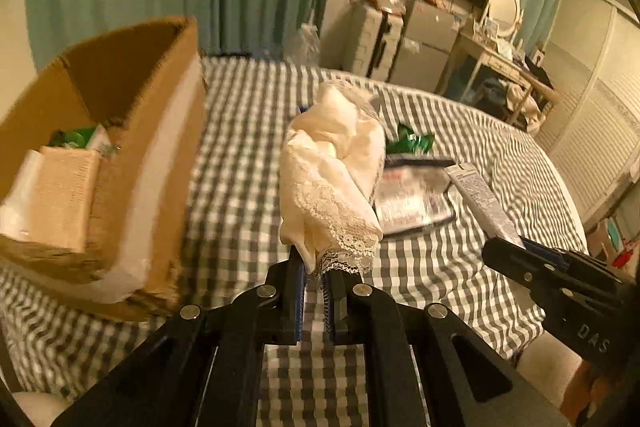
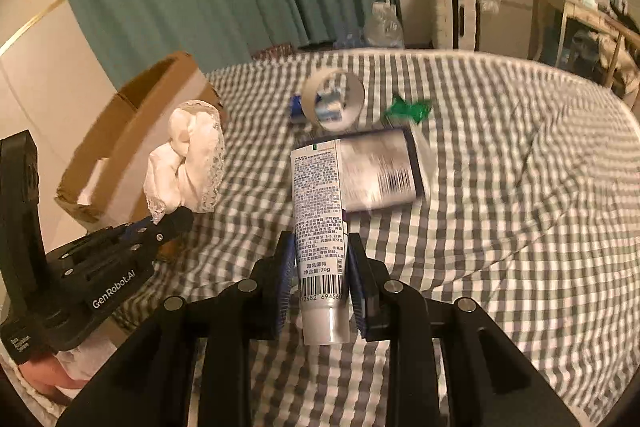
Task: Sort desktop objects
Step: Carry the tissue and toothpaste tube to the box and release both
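My left gripper (image 1: 316, 267) is clamped on a cream lace-trimmed cloth (image 1: 332, 167), which bunches up above the checked bedsheet (image 1: 240, 131). To my left stands an open cardboard box (image 1: 132, 131) with a brown packet (image 1: 66, 195) and something green (image 1: 76, 137) inside. Beyond the cloth lie a green wrapper (image 1: 410, 143) and a flat dark-edged package (image 1: 412, 195). At right, my right gripper (image 1: 508, 243) grips a white printed tube (image 1: 480, 195) by its end.
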Demonstrator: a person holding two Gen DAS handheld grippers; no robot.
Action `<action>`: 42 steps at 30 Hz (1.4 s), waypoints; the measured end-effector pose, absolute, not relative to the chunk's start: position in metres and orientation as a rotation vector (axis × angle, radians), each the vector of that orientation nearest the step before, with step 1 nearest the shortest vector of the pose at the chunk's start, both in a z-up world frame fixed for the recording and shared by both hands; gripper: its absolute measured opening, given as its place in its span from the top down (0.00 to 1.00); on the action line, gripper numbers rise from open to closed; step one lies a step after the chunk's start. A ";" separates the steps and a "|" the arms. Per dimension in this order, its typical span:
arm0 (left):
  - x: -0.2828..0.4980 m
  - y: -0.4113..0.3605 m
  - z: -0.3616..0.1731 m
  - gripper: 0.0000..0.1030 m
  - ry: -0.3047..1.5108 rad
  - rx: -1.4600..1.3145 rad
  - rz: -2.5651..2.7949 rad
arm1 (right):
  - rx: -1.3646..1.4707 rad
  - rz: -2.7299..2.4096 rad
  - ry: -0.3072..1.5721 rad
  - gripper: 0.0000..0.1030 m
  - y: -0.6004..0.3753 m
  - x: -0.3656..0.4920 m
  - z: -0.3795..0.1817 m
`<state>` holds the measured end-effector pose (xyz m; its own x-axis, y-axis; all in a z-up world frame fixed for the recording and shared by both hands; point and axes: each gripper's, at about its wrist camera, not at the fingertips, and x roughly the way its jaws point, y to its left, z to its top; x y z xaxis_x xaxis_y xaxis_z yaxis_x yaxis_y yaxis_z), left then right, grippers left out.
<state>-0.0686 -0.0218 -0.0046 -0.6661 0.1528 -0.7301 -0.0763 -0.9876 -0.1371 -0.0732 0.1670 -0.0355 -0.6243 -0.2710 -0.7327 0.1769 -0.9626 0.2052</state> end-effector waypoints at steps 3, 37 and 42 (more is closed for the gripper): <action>-0.061 -0.028 0.015 0.92 -0.175 -1.181 2.769 | 1.151 -2.655 -0.101 0.76 0.154 -0.064 -0.013; -0.154 -0.230 0.062 0.92 -0.171 -1.284 2.981 | 1.053 -2.424 -0.009 0.76 -0.058 -0.193 0.021; -0.171 -0.240 0.034 0.89 -0.161 -1.382 2.949 | 1.106 -2.379 -0.090 0.50 -0.068 -0.222 0.002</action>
<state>-0.1707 -0.2402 0.0336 -0.6349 -0.0659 -0.7698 0.1493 -0.9880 -0.0385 -0.2220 -0.0676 0.0022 -0.5374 -0.4746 -0.6971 0.4209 -0.8672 0.2660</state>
